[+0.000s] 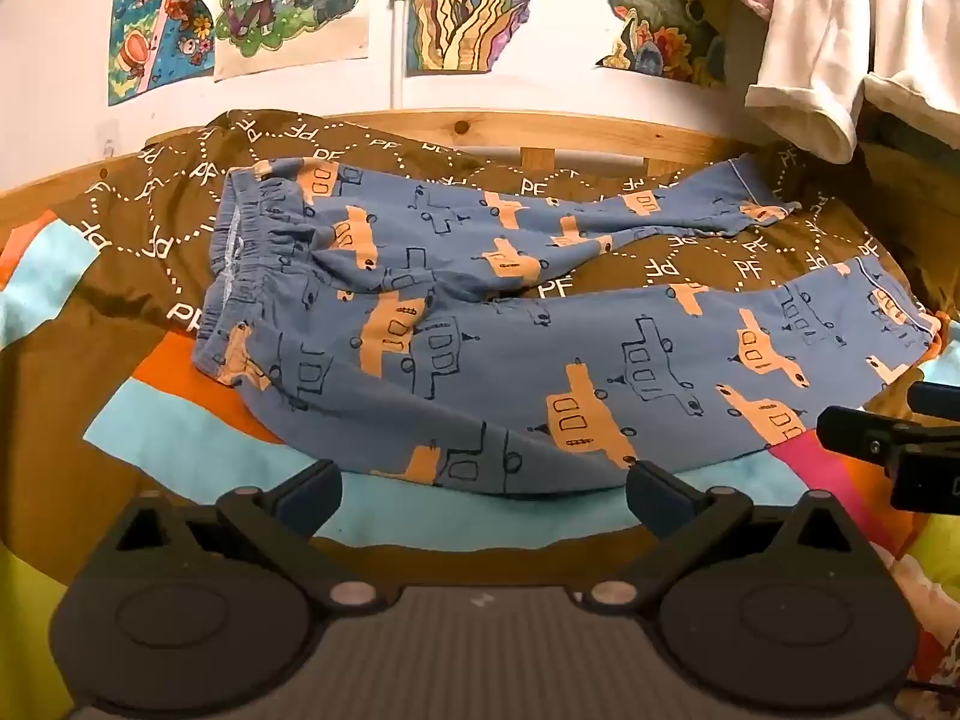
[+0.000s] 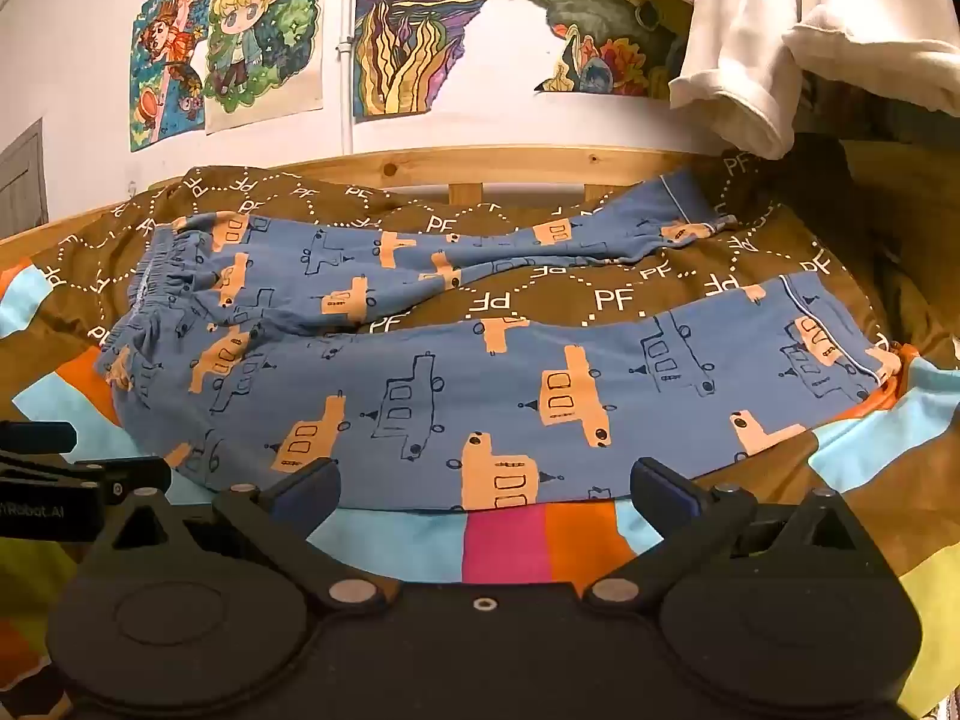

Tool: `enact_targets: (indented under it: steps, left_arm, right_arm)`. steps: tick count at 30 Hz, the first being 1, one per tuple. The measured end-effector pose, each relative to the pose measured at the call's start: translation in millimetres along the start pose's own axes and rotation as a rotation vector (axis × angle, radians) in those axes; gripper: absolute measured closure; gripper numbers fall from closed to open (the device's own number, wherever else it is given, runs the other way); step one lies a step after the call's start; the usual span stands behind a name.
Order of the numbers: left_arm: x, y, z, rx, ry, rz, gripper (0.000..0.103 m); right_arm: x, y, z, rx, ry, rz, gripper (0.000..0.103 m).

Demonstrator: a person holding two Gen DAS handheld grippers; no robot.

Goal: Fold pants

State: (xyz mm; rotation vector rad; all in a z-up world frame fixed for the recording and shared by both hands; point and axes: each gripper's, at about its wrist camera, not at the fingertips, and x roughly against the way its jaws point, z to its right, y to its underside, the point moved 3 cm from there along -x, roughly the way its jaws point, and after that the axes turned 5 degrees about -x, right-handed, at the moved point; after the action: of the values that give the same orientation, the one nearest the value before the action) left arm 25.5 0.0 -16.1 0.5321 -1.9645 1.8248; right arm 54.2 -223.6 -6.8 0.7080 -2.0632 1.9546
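Observation:
Blue pants (image 1: 480, 330) printed with orange and outlined cars lie spread on the bed, waistband (image 1: 240, 252) at the left, both legs running right with a gap between them. They also show in the right wrist view (image 2: 480, 384). My left gripper (image 1: 483, 486) is open and empty, just in front of the near leg's lower edge. My right gripper (image 2: 483, 483) is open and empty, in front of the near leg further right; it shows at the right edge of the left wrist view (image 1: 888, 444).
A brown quilt (image 1: 150, 228) with white "PF" print and coloured patches covers the bed. A wooden bed rail (image 1: 540, 132) and a wall with posters (image 1: 468, 0) lie behind. White and pink clothing (image 1: 840, 42) hangs at the upper right.

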Motion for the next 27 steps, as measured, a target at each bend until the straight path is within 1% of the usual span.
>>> enact_targets:
  steps: [5, 10, 12, 27]
  left_arm:
    - [-2, -4, 0, 0.000, -0.001, -0.004, 0.000]
    - [-7, -10, -8, 0.014, -0.006, -0.010, 0.000]
    - [0, -1, 1, -0.011, -0.013, 0.005, 0.000]
    - [-1, 1, 0, -0.011, -0.017, -0.001, 0.000]
  right_arm:
    - [-1, 0, 0, -0.005, -0.004, -0.003, 0.001]
    - [0, -1, 0, -0.009, -0.006, -0.004, 0.001]
    - [-2, 1, 3, -0.012, -0.007, -0.004, 0.001]
    - [-2, 2, 0, -0.019, -0.010, -0.014, 0.001]
